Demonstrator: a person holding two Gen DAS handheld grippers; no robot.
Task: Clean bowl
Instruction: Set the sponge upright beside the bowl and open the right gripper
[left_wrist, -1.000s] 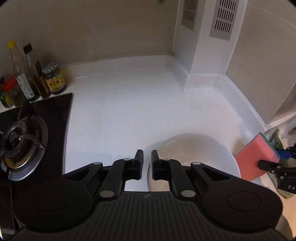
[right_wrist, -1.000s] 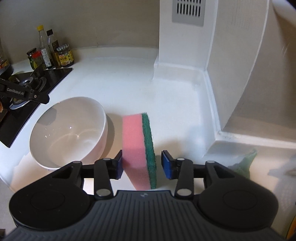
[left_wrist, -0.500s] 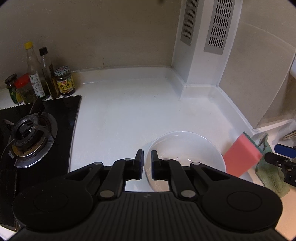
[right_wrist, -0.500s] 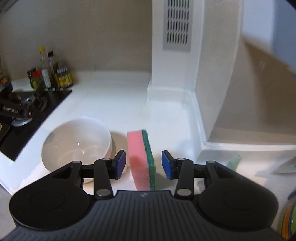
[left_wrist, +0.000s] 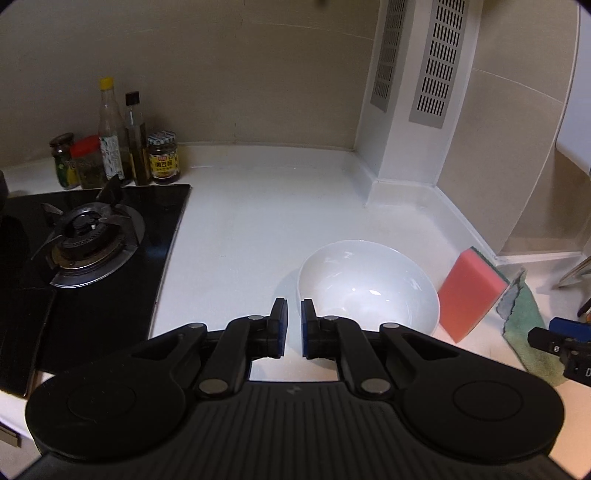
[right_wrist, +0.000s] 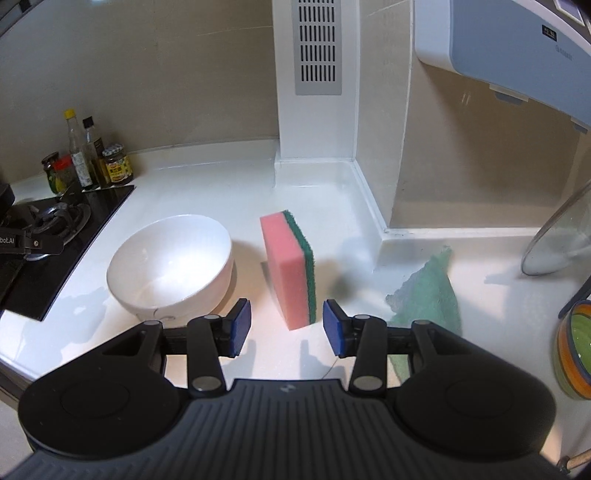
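Left fingers: the left gripper (left_wrist: 290, 324) has its blue-padded jaws drawn to a narrow slit with nothing between them; it hangs just short of the bowl's near left rim.
Right fingers: the right gripper (right_wrist: 287, 326) has its jaws spread wide and grips nothing; the sponge stands ahead of the gap, apart from both pads.
Bowl: the round white ceramic bowl (right_wrist: 171, 264) sits upright on the glossy white countertop (left_wrist: 266, 206), between the hob and the sponge; its near rim is hidden behind the left gripper's linkage.
Sponge: the pink block sponge with a green scouring layer (right_wrist: 289, 267) stands on end just right of the bowl, not touching it; green face turned right.
Cloth: a crumpled green rag (right_wrist: 428, 291) lies right of the sponge, its near part covered by the right gripper.
Hob: the black glass gas hob (left_wrist: 88, 240) is cut off at the left edge.
Bottles: a cluster of condiment bottles and jars (left_wrist: 118, 155) stands behind the hob; labels unreadable.
Right edge: a clear glass lid (right_wrist: 561, 240) and an orange-rimmed green bowl (right_wrist: 576, 350) show only in part.
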